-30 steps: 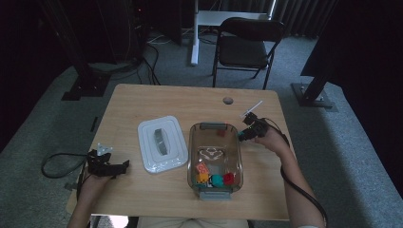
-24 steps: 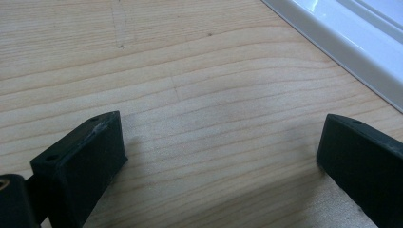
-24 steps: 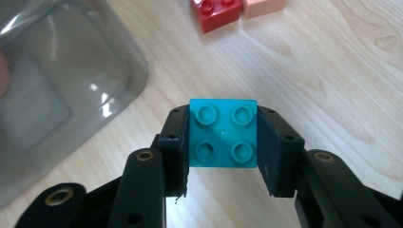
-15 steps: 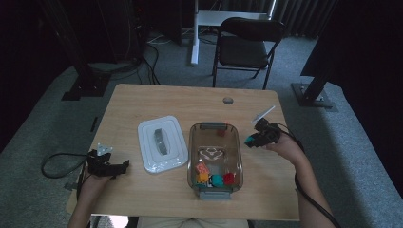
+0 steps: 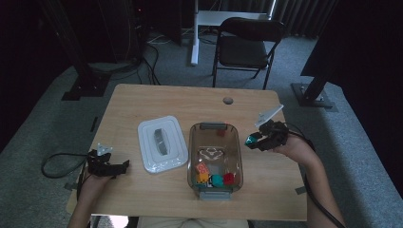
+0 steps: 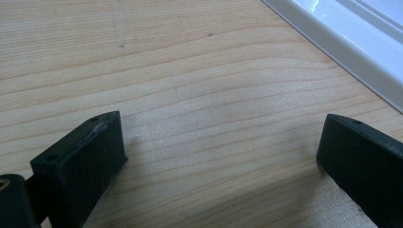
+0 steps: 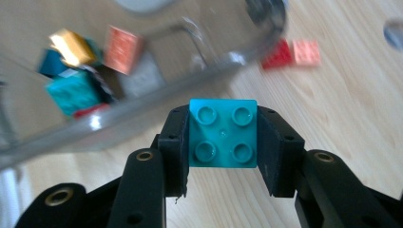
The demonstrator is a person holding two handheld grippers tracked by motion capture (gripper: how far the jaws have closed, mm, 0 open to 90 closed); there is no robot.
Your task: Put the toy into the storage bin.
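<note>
My right gripper point(image 5: 252, 139) is shut on a teal four-stud brick point(image 7: 223, 133), held above the table just right of a clear plastic bin point(image 5: 237, 156). The same brick point(image 5: 251, 139) shows teal at the jaw tips in the high view. Several bricks lie in the bin, among them a teal brick point(image 5: 217, 179), a red brick point(image 5: 229, 178) and an orange brick point(image 5: 202, 169). My left gripper point(image 5: 124, 165) rests on the table at the front left, open, with bare wood between its black fingers point(image 6: 85, 161).
The bin's white lid point(image 5: 161, 142) lies on the table left of the bin; its edge point(image 6: 342, 42) shows in the left gripper view. A round grommet point(image 5: 228, 100) sits near the table's far edge. A folding chair point(image 5: 247, 45) stands behind the table.
The right gripper with the teal brick has moved right and risen, from beside the bin's far right corner out past its right rim. The left gripper has stayed put.
</note>
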